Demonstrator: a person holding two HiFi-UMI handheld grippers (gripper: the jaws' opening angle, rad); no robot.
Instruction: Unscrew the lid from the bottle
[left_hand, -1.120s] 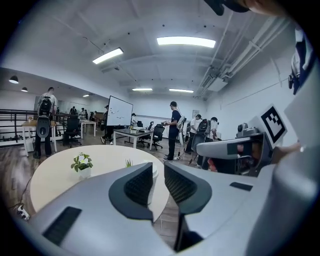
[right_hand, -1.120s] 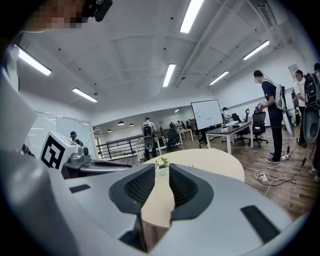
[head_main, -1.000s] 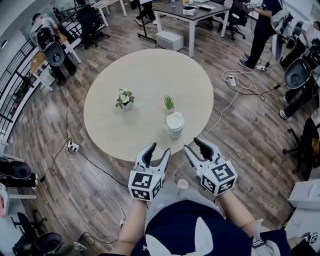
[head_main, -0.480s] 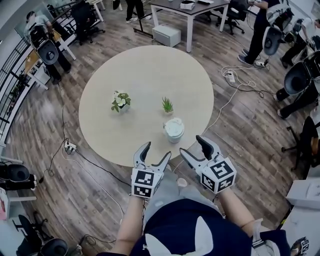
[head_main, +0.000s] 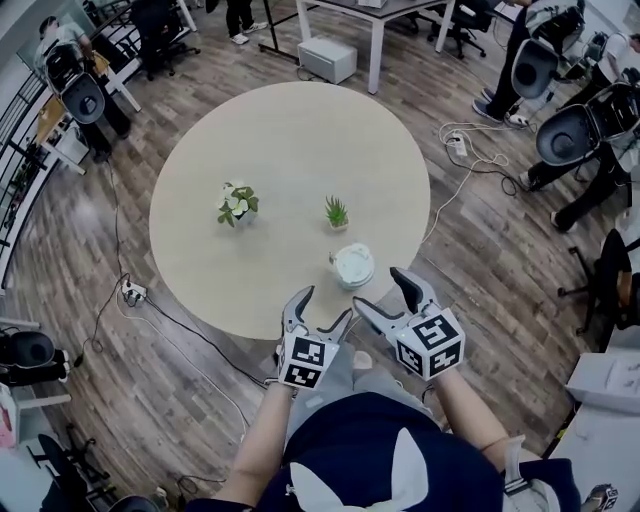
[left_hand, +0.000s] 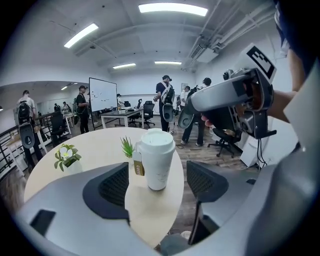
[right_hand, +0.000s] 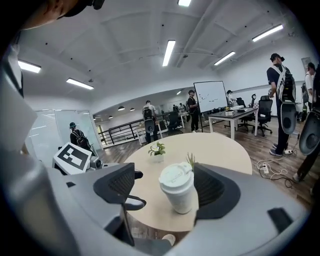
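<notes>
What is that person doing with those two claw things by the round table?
A person holds a left gripper and a right gripper at the near edge of a round table, both aimed at a white bottle. Both pairs of jaws have just been opening and are wide apart, with nothing between them. The bottle stands untouched, its lid on.

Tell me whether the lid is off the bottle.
No, the white lid sits on top of the bottle, which stands upright on the table.

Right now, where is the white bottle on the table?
In the head view, the bottle stands by the round table's near edge, right of centre, just this side of the small green plant.
</notes>
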